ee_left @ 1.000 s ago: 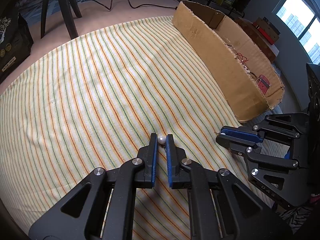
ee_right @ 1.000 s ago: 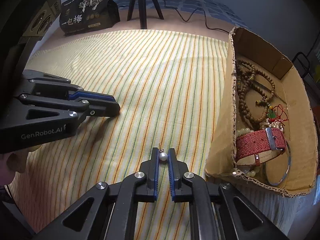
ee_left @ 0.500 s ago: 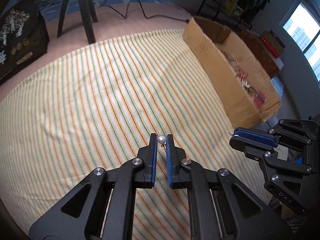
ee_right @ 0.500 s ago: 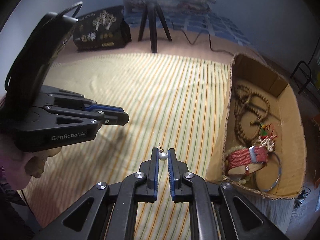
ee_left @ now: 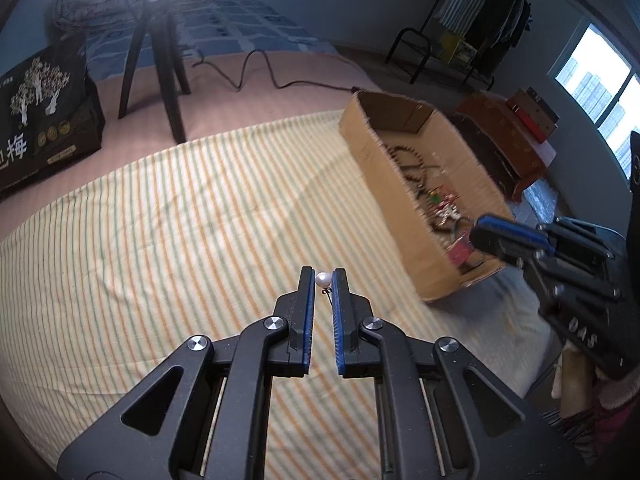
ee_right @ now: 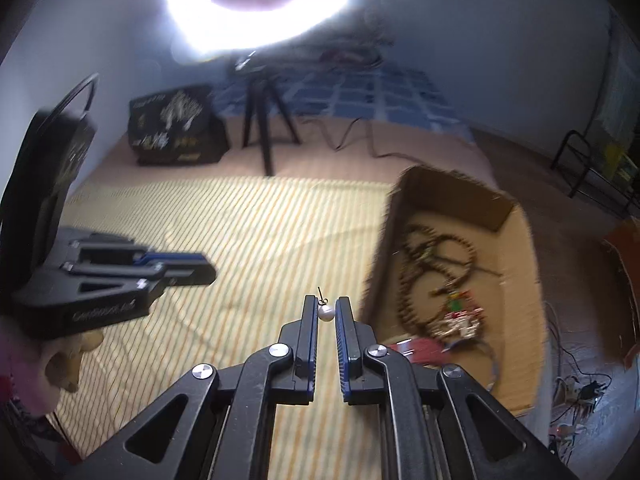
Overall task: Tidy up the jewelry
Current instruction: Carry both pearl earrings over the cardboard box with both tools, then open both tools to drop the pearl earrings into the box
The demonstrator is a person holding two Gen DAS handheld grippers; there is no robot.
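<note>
Where blue pads pinch—round (glossy) pearls (ee_left: 323, 279).

— Could any writing be read?
— Yes. The black bag (ee_left: 40, 120) at the far left carried a large white "梅" near its lower edge. The right gripper (ee_left: 486, 238) bore "DAS" in pale letters on its side.
— Anything on the left gripper (ee_right: 200, 270)?
— Blurred lettering on its body, not legible.

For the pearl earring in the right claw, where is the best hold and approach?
Grip the round pearl earring across its widest part, as the right claw does, coming from the side away from the thin hook, which is too fine to pinch and sticks out past the fingertips.
</note>
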